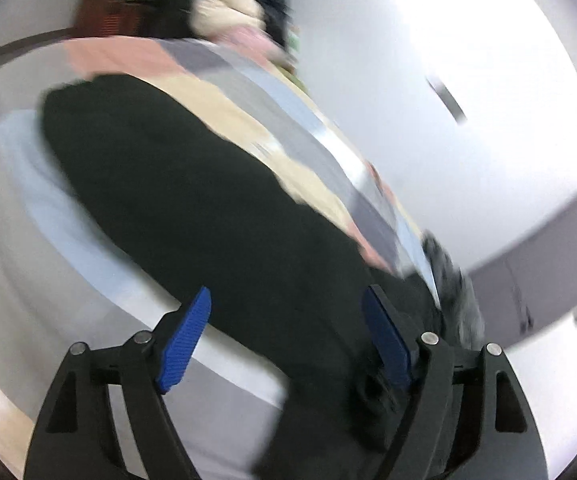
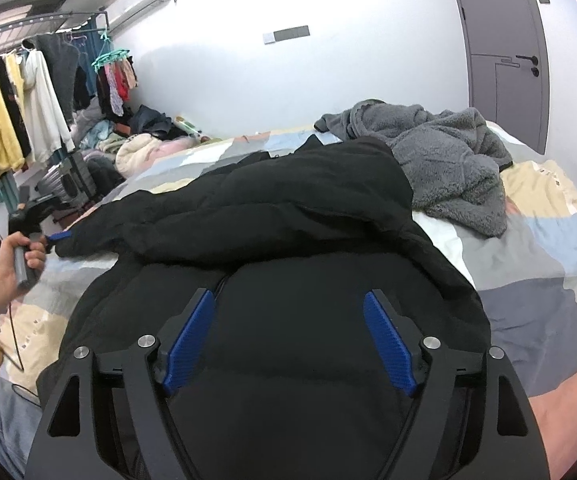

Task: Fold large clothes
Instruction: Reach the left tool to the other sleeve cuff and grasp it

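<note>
The right tool [image 2: 288, 300] hangs wide open over the black jacket [image 2: 288, 208], gripping nothing. The jacket lies spread on the patchwork bed [image 2: 548, 264]. At the jacket's left sleeve end, the left tool [image 1: 286, 300] gapes open and empty too. Behind the jacket sits a grey fleece [image 2: 448, 160].

jacket [image 2: 272, 216] on bed [image 2: 548, 272] | robe [image 2: 448, 160] behind-right of jacket
</note>
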`<state>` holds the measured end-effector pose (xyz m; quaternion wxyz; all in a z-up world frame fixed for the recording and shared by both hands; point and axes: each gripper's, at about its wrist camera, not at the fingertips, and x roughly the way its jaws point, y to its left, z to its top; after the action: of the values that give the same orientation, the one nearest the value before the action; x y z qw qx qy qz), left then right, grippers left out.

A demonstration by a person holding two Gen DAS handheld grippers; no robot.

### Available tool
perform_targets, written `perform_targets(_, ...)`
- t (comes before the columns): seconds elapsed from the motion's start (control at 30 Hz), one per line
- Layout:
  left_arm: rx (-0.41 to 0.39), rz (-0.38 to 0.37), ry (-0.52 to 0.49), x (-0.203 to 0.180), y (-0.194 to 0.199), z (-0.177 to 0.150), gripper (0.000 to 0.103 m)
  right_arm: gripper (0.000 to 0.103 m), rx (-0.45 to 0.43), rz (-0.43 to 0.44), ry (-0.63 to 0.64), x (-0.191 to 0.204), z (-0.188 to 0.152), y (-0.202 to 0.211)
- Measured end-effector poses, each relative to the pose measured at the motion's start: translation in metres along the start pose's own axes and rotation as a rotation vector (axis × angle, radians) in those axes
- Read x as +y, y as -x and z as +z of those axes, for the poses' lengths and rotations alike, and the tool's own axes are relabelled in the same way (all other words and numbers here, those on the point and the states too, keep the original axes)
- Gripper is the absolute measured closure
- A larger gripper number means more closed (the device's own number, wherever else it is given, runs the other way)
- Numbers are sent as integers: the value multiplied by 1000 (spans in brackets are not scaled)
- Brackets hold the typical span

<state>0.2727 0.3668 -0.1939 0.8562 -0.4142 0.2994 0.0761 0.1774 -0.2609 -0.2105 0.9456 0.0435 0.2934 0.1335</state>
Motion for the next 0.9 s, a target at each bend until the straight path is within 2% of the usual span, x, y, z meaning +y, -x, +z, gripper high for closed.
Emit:
perform_targets(0.2, -91, 8, 222, 106, 7, 53, 23, 13, 20, -39, 1, 10, 2, -5)
perform_targets(0.37, -111, -5, 304, 158, -14, 69, 23, 12, 43, -67, -6, 21, 7, -22)
perform_targets(0.43, -103, 8, 303, 165, -28, 73, 23, 12, 56, -75, -19, 23, 8, -29)
perform_targets(0.57, -100, -23, 315, 175, -51, 79, 24, 12, 61, -116, -18, 27, 7, -37)
perform_targets(0.73, -133, -21, 211, 150, -65, 87, 25, 12, 71, -148, -11, 28, 6, -43)
perform_targets(0.8, -132, 6, 187, 144, -71, 87, 34, 12, 68, -156, -7, 28, 7, -43)
perform_targets(0.87, -129, 10, 166, 142, -72, 87, 75, 12, 68, -153, -4, 30, 7, -42)
perform_targets(0.9, -129, 9, 150, 140, -70, 86, 78, 12, 64, -154, 0, 31, 7, -41)
